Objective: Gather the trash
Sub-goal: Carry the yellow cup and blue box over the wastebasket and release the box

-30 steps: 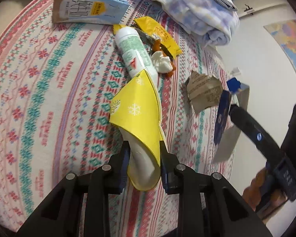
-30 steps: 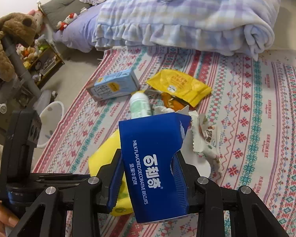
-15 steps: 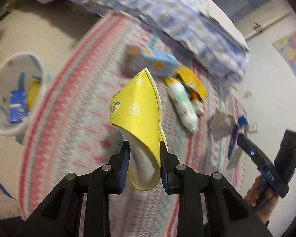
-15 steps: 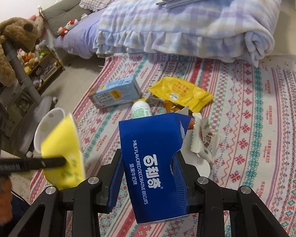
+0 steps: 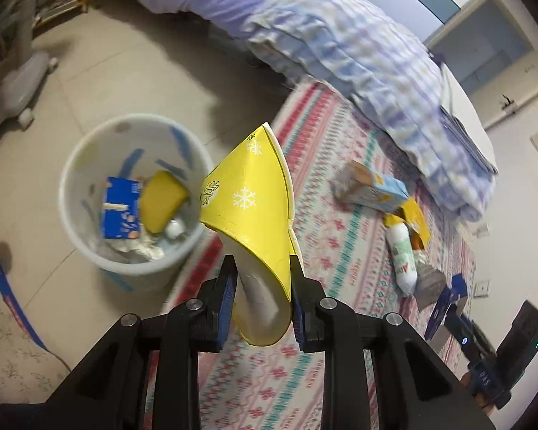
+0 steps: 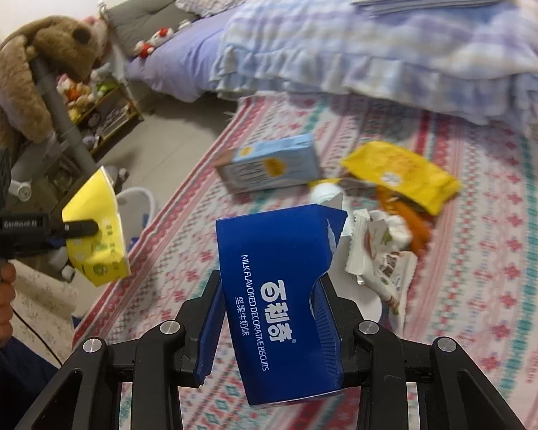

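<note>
My left gripper [image 5: 262, 299] is shut on a flattened yellow paper cup [image 5: 254, 211] and holds it in the air beside a white trash bin [image 5: 89, 251] on the tiled floor; the bin holds a blue box, a yellow wrapper and paper. That cup also shows in the right wrist view [image 6: 97, 229]. My right gripper [image 6: 269, 326] is shut on a torn blue biscuit box [image 6: 279, 294] above the patterned rug. On the rug lie a light blue carton [image 6: 272, 168], a yellow snack bag [image 6: 398, 175], a white bottle [image 5: 401, 258] and crumpled wrappers [image 6: 380, 247].
A bed with a checked blanket [image 6: 376, 43] borders the rug's far side. A brown plush toy [image 6: 28, 68] hangs on a grey stand at left, with a toy shelf [image 6: 104, 114] behind. The patterned rug [image 6: 484, 286] covers the floor at right.
My left gripper has swung left with the yellow cup, from over the rug's trash toward the white bin. My right gripper has kept hold of the blue box and drifted slightly.
</note>
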The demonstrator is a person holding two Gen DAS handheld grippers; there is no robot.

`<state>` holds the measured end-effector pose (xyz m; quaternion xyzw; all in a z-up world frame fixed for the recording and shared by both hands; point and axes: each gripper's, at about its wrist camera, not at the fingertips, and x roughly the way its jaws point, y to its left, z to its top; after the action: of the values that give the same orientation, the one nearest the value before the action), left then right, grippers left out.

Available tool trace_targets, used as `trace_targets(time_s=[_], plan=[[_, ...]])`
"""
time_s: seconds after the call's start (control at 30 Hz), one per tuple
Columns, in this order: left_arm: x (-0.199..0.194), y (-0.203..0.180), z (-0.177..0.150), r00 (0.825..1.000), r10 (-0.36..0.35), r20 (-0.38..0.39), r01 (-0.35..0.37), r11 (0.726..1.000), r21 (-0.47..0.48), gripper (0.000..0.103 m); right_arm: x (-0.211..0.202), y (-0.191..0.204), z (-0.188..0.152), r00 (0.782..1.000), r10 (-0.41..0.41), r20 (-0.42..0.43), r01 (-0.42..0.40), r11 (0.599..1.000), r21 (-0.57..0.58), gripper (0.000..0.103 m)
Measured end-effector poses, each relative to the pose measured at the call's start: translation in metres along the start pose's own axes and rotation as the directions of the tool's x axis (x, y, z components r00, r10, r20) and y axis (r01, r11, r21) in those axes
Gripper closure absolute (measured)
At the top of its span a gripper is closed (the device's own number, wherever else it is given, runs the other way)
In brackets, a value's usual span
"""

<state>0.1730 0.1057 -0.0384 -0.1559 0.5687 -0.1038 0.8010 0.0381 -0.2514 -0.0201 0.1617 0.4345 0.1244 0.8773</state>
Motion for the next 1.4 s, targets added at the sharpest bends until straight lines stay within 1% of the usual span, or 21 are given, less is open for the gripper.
trace_targets(time_s=[0.07,0.17,0.3,0.37,0.4,0.43,0.5,0.57,0.63,0.67,0.73,0.8,0.87,0.93,1.03,1.1,1.13,1.23,1.3,1.4], plan=[[-0.006,0.013,0.006,1.000,0.008,0.016,-0.008,1.000,-0.028,0.075,0.011,0.011,0.000,1.000,0.013,-0.012,-0.013,1.000,-0.006,0.061],[-0.020,0.036,0.018,0.998,0.019,0.053,-0.015,0.997,-0.081,0.075,0.020,0.024,0.000,0.998,0.056,-0.014,-0.056,0.998,-0.003,0.061],[-0.034,0.061,0.031,0.996,0.021,0.083,-0.010,0.991,-0.132,0.075,0.041,0.052,-0.001,0.997,0.080,-0.024,-0.081,0.996,-0.040,0.061],[-0.036,0.067,0.033,0.997,0.013,0.080,-0.002,0.990,-0.144,0.075,0.050,0.072,-0.002,0.998,0.063,-0.016,-0.064,0.993,-0.102,0.061],[-0.036,0.071,0.033,0.997,0.009,0.078,0.002,0.989,-0.149,0.075,0.055,0.088,-0.004,0.999,0.042,-0.004,-0.042,0.985,-0.166,0.061],[-0.035,0.073,0.034,0.997,0.007,0.075,0.005,0.989,-0.150,0.075,0.058,0.102,-0.007,0.999,0.041,0.005,-0.039,0.975,-0.217,0.061],[-0.034,0.079,0.036,0.998,0.003,0.069,0.008,0.988,-0.155,0.075,0.067,0.123,-0.012,0.998,0.064,0.006,-0.060,0.957,-0.285,0.061],[-0.034,0.087,0.038,0.998,-0.004,0.062,0.015,0.985,-0.169,0.075,0.073,0.137,-0.016,0.997,0.077,0.013,-0.069,0.945,-0.319,0.061],[-0.033,0.095,0.039,0.998,-0.012,0.056,0.022,0.982,-0.187,0.075,0.077,0.147,-0.017,0.992,0.125,0.021,-0.111,0.936,-0.334,0.061],[-0.033,0.099,0.040,0.998,-0.017,0.053,0.027,0.980,-0.195,0.075,0.077,0.148,-0.016,0.987,0.155,0.028,-0.138,0.935,-0.326,0.061],[-0.034,0.103,0.042,0.998,-0.028,0.054,0.039,0.978,-0.206,0.075,0.077,0.141,-0.009,0.972,0.232,0.043,-0.215,0.944,-0.250,0.061],[-0.037,0.106,0.044,0.997,-0.034,0.063,0.047,0.976,-0.211,0.075,0.075,0.123,0.006,0.946,0.312,0.086,-0.301,0.946,-0.120,0.061],[-0.040,0.110,0.045,0.997,-0.038,0.071,0.053,0.975,-0.217,0.075,0.076,0.103,0.022,0.921,0.365,0.137,-0.369,0.929,0.005,0.061],[-0.042,0.116,0.047,0.996,-0.053,0.073,0.069,0.970,-0.232,0.075,0.077,0.096,0.035,0.908,0.383,0.172,-0.398,0.915,0.062,0.061],[-0.047,0.125,0.050,0.995,-0.063,0.081,0.081,0.964,-0.254,0.075,0.086,0.106,0.052,0.903,0.390,0.182,-0.406,0.912,0.060,0.061],[-0.049,0.131,0.052,0.995,-0.053,0.088,0.075,0.961,-0.268,0.075,0.099,0.124,0.058,0.897,0.415,0.153,-0.426,0.904,0.041,0.061],[-0.049,0.133,0.052,0.995,-0.046,0.090,0.069,0.959,-0.276,0.075,0.111,0.138,0.060,0.896,0.426,0.121,-0.432,0.901,0.025,0.061],[-0.050,0.144,0.054,0.995,-0.028,0.091,0.055,0.951,-0.304,0.074,0.149,0.177,0.057,0.909,0.416,0.019,-0.416,0.909,-0.033,0.061],[-0.050,0.149,0.054,0.996,-0.020,0.091,0.048,0.947,-0.318,0.074,0.173,0.195,0.055,0.915,0.402,-0.032,-0.403,0.914,-0.039,0.061],[-0.049,0.156,0.054,0.996,0.000,0.091,0.030,0.942,-0.335,0.074,0.207,0.216,0.058,0.918,0.389,-0.075,-0.392,0.919,-0.040,0.061]])
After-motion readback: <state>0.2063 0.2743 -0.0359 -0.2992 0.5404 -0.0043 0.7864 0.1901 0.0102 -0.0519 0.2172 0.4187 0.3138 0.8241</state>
